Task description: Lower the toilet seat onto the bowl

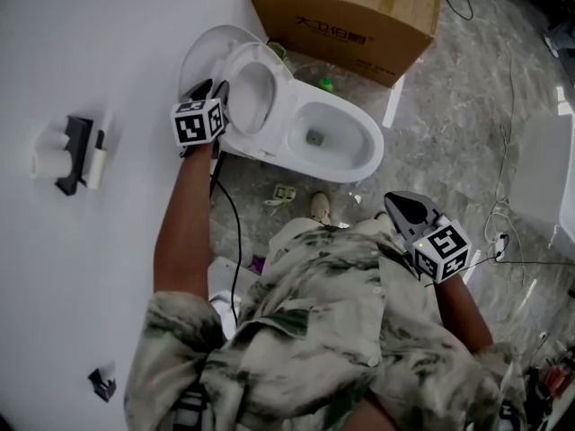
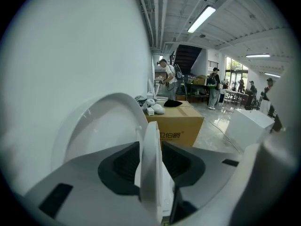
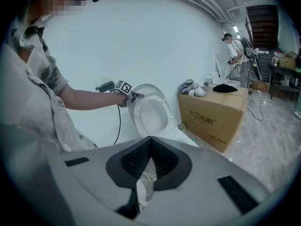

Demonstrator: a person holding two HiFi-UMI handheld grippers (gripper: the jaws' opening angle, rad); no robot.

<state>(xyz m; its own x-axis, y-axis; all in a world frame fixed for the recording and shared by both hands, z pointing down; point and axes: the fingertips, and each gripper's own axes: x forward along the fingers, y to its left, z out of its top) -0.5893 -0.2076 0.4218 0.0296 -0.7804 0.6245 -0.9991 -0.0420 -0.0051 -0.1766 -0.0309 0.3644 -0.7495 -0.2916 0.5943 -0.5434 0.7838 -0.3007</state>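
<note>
A white toilet stands against the white wall. Its lid [image 1: 202, 50] leans back on the wall, and the seat [image 1: 277, 92] is raised and tilted a little off the lid, above the open bowl [image 1: 359, 164]. My left gripper [image 1: 218, 92] is shut on the seat's rim. In the left gripper view the seat's edge [image 2: 153, 135] stands upright between the dark pads, with the lid [image 2: 101, 126] behind. My right gripper [image 1: 393, 203] hangs near my body, away from the toilet. Its jaws meet with nothing between them [image 3: 150, 142]. The right gripper view shows the seat [image 3: 163, 108] and the left gripper [image 3: 134, 96] from afar.
A large cardboard box [image 1: 359, 16] stands just beyond the toilet. A paper holder [image 1: 76, 155] is fixed to the wall at the left. A black cable [image 1: 232, 232] and scraps lie on the marble floor. A white fixture [image 1: 544, 173] stands at the right. People stand far behind.
</note>
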